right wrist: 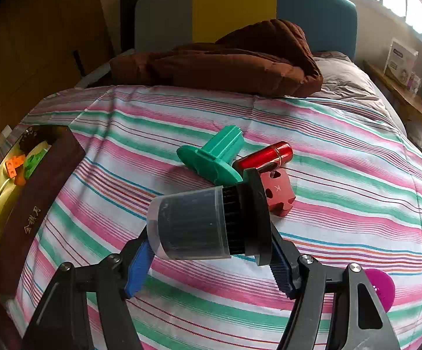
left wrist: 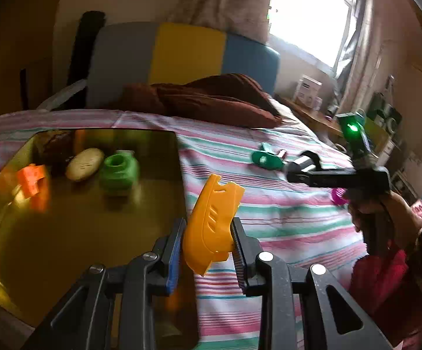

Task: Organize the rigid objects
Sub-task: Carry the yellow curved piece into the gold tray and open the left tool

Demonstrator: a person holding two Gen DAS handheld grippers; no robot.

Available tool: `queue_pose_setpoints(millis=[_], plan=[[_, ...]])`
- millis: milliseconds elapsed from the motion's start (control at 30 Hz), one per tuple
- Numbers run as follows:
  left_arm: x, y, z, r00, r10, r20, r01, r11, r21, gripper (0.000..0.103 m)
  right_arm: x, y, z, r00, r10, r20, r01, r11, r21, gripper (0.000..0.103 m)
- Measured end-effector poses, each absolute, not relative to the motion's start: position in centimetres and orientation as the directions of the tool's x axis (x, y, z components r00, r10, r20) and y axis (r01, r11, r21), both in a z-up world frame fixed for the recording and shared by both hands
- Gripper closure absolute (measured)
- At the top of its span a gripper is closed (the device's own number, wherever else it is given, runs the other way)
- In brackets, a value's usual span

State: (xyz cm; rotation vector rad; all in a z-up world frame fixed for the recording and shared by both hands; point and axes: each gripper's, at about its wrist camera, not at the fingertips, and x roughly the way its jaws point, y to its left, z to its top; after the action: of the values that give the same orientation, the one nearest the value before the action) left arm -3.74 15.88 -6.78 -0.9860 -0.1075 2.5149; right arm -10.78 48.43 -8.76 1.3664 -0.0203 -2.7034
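Your left gripper (left wrist: 208, 245) was clamped on the yellow plastic piece (left wrist: 211, 221), held upright between the pads just beside the right edge of the gold tray (left wrist: 79, 233), over the striped bedsheet (left wrist: 269, 218). That piece looked thin, stiff and light; the flat faces gave the pads good purchase, but a shell like that could twist out if you squeezed near its narrow tip, so the grip low on the broad body was the sound one. In the tray already lay the orange block (left wrist: 33, 182), the pale oval stone (left wrist: 84, 164) and the green block (left wrist: 119, 175).

Your right gripper (right wrist: 211, 250) was closed on the black brush with its clear cap (right wrist: 205, 224), lying sideways between the pads, lifted above the bed. One pad bore on the cap, the other on the black disc base. I judged the cap smooth and likely to slip or pull off, so the firmer hold would have been across the base.

Left on the bed, close together, were the teal flanged part (right wrist: 214, 157), the red lipstick tube (right wrist: 265, 156) and the red notched block (right wrist: 278, 195), the tube touching the block. A purple disc (right wrist: 381, 287) lay near your right gripper. All looked rigid and light; the tube would roll.
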Motion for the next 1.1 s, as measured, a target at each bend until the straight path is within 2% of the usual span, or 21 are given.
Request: queue_pose_setpoints(millis=[400, 833, 1100], plan=[[-6.5, 8.6, -7.2, -0.697, 0.273, -0.663, -0.175, -0.962, -0.212, 0.073, -10.4, 48.0, -8.2, -0.607, -0.156, -0.779, 0.130, -0.987, 0.096, 0.033], [-10.7, 1.5, -10.1, -0.600, 0.108, -0.793, 0.006, -0.990, -0.140, 0.073, -10.3, 47.6, -8.1, -0.615, -0.177, -0.768, 0.155, -0.983, 0.102, 0.033], [-11.5, -0.4, -10.8, -0.587, 0.031, -0.809, 0.071, -0.993, -0.090, 0.073, -10.5, 47.7, -8.4, -0.607, -0.175, -0.775, 0.154, -0.983, 0.101, 0.033]])
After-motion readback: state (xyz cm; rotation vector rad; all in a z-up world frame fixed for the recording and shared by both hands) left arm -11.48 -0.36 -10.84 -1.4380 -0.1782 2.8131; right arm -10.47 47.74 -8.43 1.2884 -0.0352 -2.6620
